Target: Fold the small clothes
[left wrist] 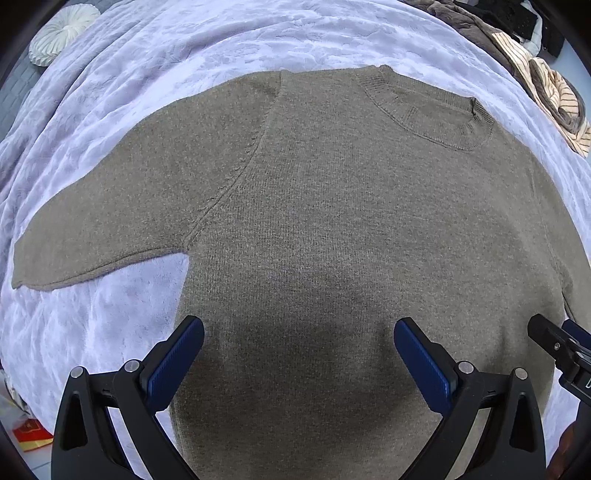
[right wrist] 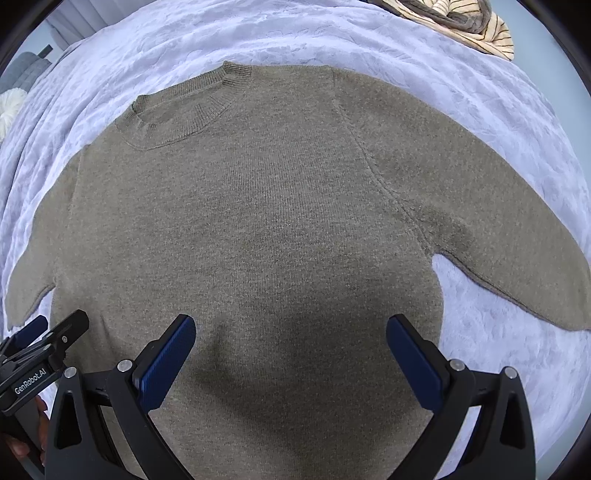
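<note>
An olive-brown knit sweater (left wrist: 314, 206) lies flat and face up on a lavender blanket, collar (left wrist: 432, 110) far from me, sleeves spread to both sides. It also fills the right wrist view (right wrist: 266, 206). My left gripper (left wrist: 299, 339) is open and empty, hovering over the sweater's lower left body. My right gripper (right wrist: 291, 336) is open and empty over the lower right body. The right gripper shows at the left wrist view's right edge (left wrist: 561, 347), and the left gripper at the right wrist view's left edge (right wrist: 40, 339).
The lavender blanket (left wrist: 184, 48) covers the bed. A pile of striped and brown clothes (left wrist: 546, 81) lies at the far right, also in the right wrist view (right wrist: 465, 22). A round white cushion (left wrist: 62, 31) sits far left. A red packet (left wrist: 31, 432) lies on the floor.
</note>
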